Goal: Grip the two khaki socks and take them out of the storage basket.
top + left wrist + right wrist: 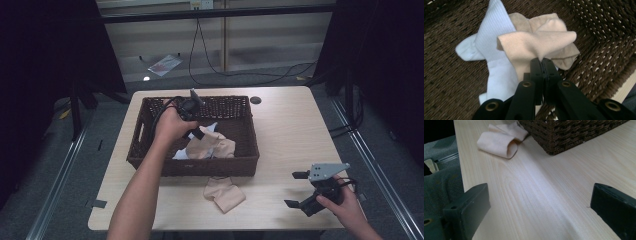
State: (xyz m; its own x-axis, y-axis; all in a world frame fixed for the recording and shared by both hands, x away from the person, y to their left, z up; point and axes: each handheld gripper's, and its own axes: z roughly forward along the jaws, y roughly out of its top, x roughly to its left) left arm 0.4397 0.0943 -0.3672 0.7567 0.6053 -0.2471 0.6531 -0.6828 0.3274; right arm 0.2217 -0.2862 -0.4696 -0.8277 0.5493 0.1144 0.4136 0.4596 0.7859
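The left gripper (541,65) has its fingers pinched tight on a beige sock (536,42) inside the basket (150,162). The thin pinch may slip, or drag the white sock (496,32) along. The right gripper (299,189) hangs wide open, empty, over the tabletop (290,130).

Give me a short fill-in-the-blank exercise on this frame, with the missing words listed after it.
1. The left gripper is shut on a ____-coloured sock inside the wicker basket.
2. Under that sock lies a ____ sock.
3. Another beige sock lies on the ____, just outside the basket's near wall.
4. The right gripper hovers with its jaws ____.

Missing words: beige; white; table; open
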